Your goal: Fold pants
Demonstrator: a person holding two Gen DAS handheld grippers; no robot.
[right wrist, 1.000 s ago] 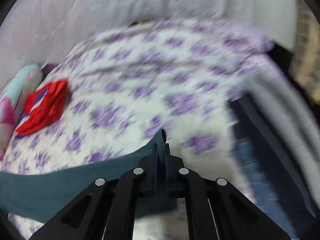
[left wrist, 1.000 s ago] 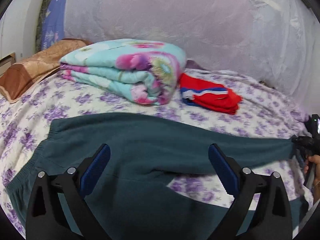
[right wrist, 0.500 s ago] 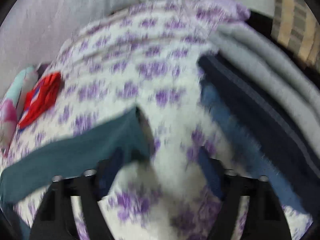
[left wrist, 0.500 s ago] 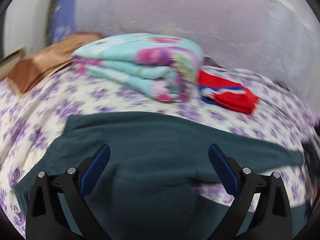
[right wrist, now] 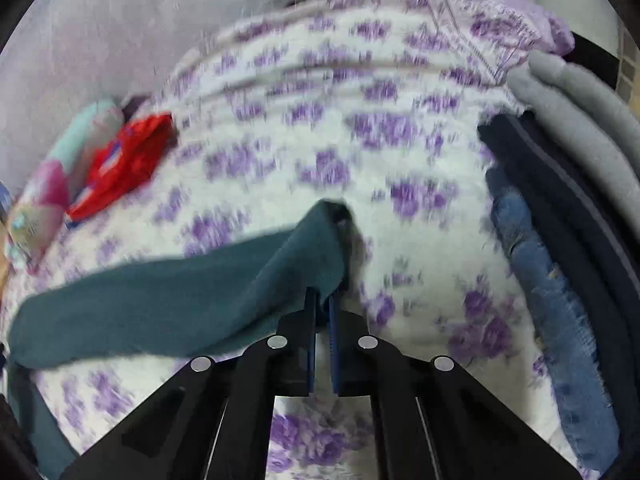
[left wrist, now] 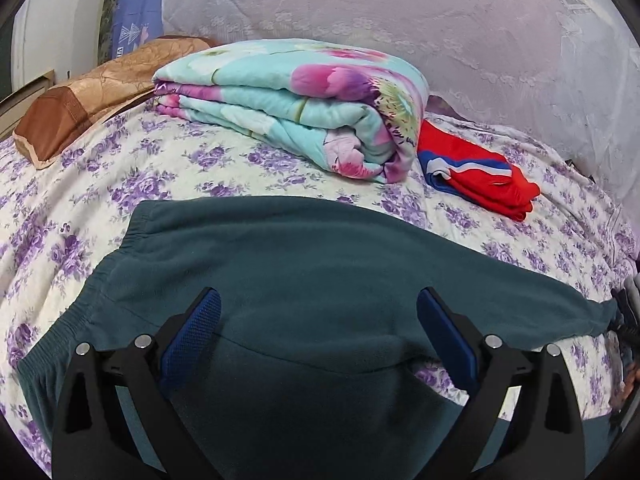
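One pair of teal fleece pants (left wrist: 320, 280) lies spread on the purple-flowered bedsheet (left wrist: 168, 168), elastic waistband at the left, the upper leg stretched flat toward the right and the other leg lower down, under the left gripper. Behind the pants sit a folded floral quilt (left wrist: 288, 108) and, just beside it, a folded red garment (left wrist: 480, 176).

Both grippers tilt downward. The left gripper (left wrist: 319, 334) hangs over the seat of the pants, blue pads spread wide, nothing between them. The right gripper (right wrist: 321, 308) is clenched on the leg cuff (right wrist: 324, 248) — fabric pinched between its pads.

Only the right wrist view shows stacked clothes (right wrist: 560, 240) — grey, dark and denim — along the bed's edge.
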